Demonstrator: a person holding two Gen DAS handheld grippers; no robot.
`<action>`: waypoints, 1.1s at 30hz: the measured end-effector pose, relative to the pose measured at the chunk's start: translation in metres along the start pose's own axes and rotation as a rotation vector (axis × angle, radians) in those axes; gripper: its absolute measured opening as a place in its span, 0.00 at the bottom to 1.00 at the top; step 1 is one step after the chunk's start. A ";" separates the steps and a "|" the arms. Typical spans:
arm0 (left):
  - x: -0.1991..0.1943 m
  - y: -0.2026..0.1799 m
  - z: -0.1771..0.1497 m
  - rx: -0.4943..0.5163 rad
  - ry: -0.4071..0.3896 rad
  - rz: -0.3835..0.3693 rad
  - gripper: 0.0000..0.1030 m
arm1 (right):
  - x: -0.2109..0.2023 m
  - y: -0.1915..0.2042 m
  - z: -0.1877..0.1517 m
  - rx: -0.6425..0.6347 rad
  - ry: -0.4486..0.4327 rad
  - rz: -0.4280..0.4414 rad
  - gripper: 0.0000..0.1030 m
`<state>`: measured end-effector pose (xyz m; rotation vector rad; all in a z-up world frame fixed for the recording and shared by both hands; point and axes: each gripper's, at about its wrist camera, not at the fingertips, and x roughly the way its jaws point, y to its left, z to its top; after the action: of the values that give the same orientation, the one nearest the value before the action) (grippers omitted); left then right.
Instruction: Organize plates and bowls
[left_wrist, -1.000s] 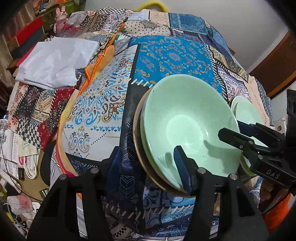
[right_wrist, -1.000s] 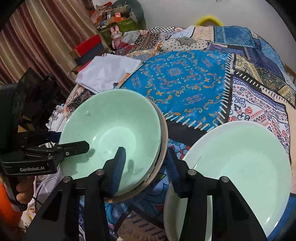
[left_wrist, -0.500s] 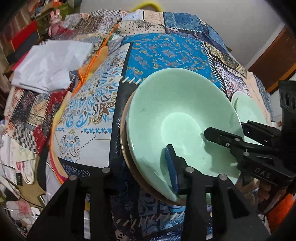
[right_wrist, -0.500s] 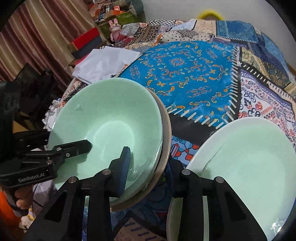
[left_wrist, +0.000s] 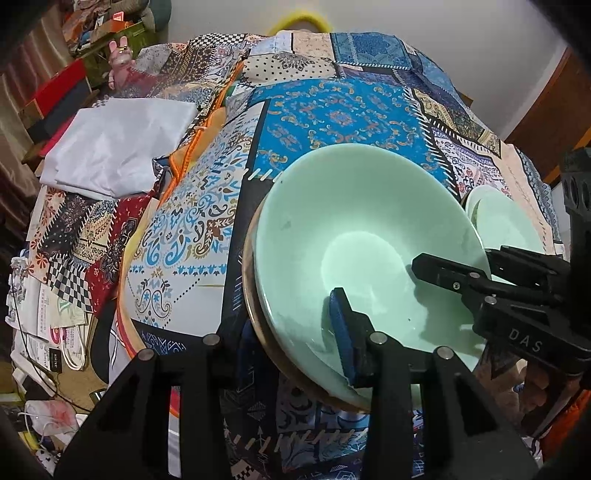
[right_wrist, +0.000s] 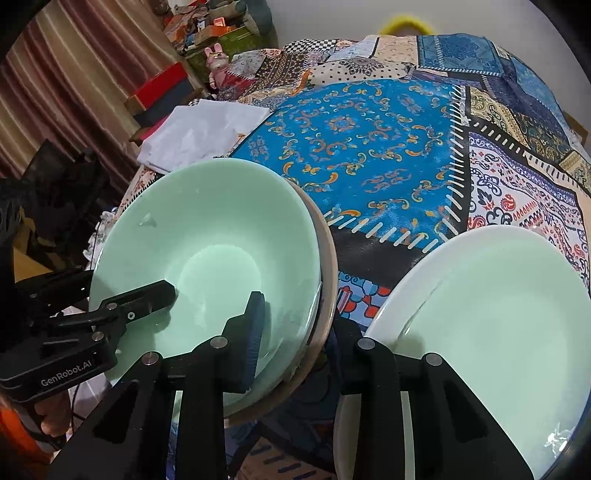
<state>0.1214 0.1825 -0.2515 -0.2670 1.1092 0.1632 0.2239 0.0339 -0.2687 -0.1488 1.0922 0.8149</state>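
A pale green bowl (left_wrist: 354, 229) (right_wrist: 207, 243) nests in a brown-rimmed bowl (left_wrist: 255, 295) (right_wrist: 328, 266) on the patchwork tablecloth. My left gripper (left_wrist: 291, 325) (right_wrist: 125, 284) is shut on their near-left rim, with its blue pad inside the green bowl and its other finger under the stack. On the opposite rim my right gripper (right_wrist: 297, 314) (left_wrist: 454, 258) has one blue pad inside and one finger outside. Its jaws are closing on the stack. The stack tilts. A green plate (right_wrist: 498, 332) (left_wrist: 506, 225) lies on a white plate (right_wrist: 406, 266) just right of the bowls.
A folded white cloth (left_wrist: 118, 147) (right_wrist: 207, 129) lies at the table's far left. Beyond it are a pink rabbit figure (left_wrist: 120, 61), boxes and a striped curtain (right_wrist: 74, 74). Papers and cables (left_wrist: 44, 321) lie below the table's left edge. Blue patterned tablecloth (right_wrist: 362, 140) stretches behind the bowls.
Both grippers' jaws have narrowed onto the bowl stack's rim. In the left wrist view the stack has grown larger and slid left, and the left gripper's outer finger is now hidden under it.
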 end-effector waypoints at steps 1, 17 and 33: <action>-0.001 -0.001 0.001 0.001 -0.003 0.002 0.38 | -0.001 -0.001 0.000 0.006 -0.001 0.002 0.27; -0.040 -0.034 0.019 0.041 -0.082 -0.033 0.37 | -0.055 -0.018 -0.001 0.067 -0.117 -0.007 0.27; -0.064 -0.097 0.033 0.128 -0.134 -0.099 0.37 | -0.114 -0.055 -0.015 0.122 -0.217 -0.067 0.27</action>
<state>0.1468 0.0998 -0.1671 -0.1931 0.9672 0.0216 0.2253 -0.0702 -0.1961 0.0058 0.9239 0.6857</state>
